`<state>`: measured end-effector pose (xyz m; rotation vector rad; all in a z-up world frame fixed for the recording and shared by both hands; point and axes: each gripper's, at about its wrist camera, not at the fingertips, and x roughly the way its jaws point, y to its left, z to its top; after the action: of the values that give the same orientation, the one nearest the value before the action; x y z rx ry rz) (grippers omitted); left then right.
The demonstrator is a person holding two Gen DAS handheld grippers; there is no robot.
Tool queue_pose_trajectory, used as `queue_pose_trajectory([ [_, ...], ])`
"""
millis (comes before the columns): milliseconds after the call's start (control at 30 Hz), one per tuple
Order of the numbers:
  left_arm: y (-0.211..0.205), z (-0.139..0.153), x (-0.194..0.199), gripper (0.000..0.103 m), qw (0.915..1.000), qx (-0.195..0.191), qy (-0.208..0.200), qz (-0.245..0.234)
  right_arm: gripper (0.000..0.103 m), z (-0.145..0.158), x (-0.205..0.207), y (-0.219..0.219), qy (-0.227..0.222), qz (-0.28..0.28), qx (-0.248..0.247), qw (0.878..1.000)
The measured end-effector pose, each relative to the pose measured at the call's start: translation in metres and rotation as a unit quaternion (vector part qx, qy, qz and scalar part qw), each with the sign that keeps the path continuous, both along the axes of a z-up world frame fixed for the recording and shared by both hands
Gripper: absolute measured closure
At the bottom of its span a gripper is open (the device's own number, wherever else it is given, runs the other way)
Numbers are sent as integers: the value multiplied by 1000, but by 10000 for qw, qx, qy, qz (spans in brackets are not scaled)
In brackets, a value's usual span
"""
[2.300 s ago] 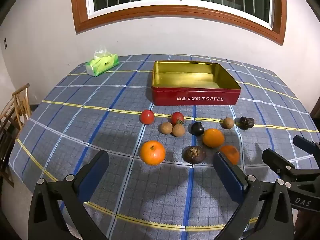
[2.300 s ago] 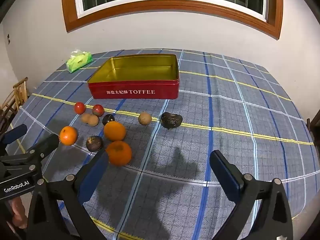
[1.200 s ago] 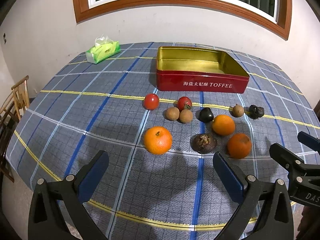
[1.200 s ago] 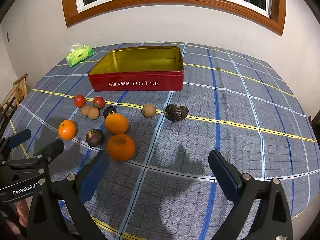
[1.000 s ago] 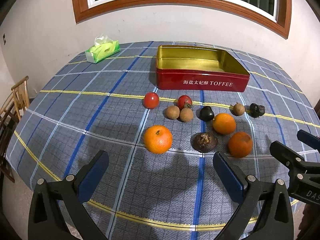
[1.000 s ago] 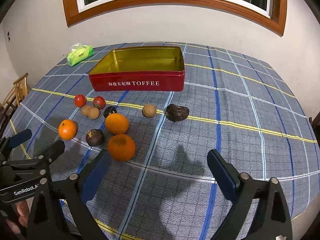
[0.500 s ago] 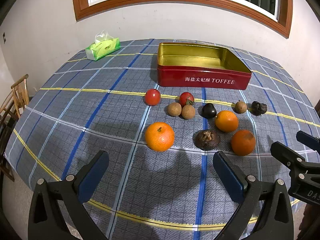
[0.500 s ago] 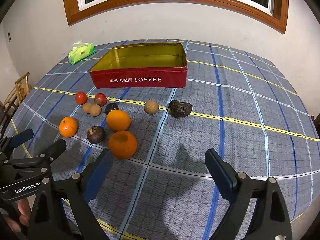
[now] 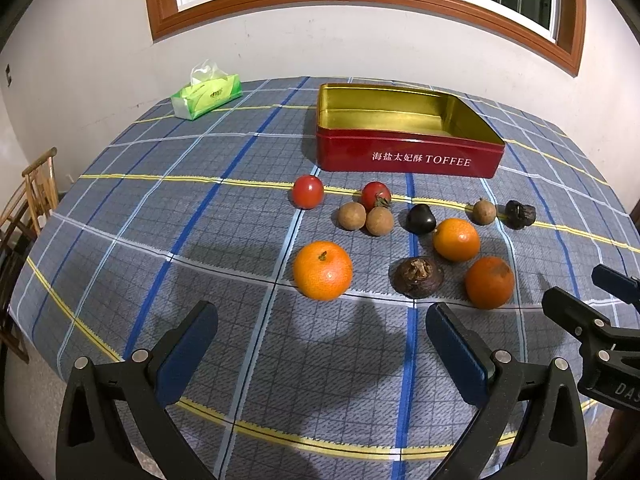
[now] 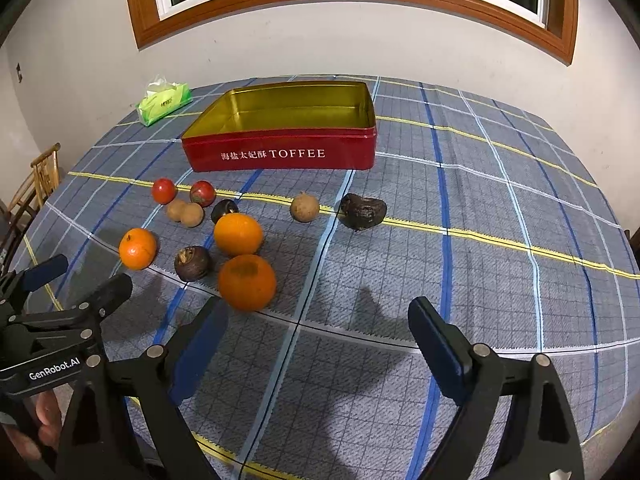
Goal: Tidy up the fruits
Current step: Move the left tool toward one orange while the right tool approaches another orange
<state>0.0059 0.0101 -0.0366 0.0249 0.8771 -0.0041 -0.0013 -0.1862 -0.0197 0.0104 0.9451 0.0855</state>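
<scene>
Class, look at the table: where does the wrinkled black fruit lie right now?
In the right wrist view, the wrinkled black fruit lies on the yellow stripe in front of the toffee tin's right corner, just right of a lone brown round fruit.

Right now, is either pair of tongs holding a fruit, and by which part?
Nothing is held. The left tongs and right tongs are both open above the tablecloth, with every fruit on the cloth.

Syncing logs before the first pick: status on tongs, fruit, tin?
Left tongs open, empty. Right tongs open, empty. All fruit on the cloth, nearest orange by the right tongs; toffee tin empty. Nothing blocking.
</scene>
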Motion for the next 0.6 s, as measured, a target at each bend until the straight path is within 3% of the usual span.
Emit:
queue_pose_trajectory([
  [600,17,-6,0,1,9998,-151,41,87,25,-15,-1,9,240,193,57,9995],
])
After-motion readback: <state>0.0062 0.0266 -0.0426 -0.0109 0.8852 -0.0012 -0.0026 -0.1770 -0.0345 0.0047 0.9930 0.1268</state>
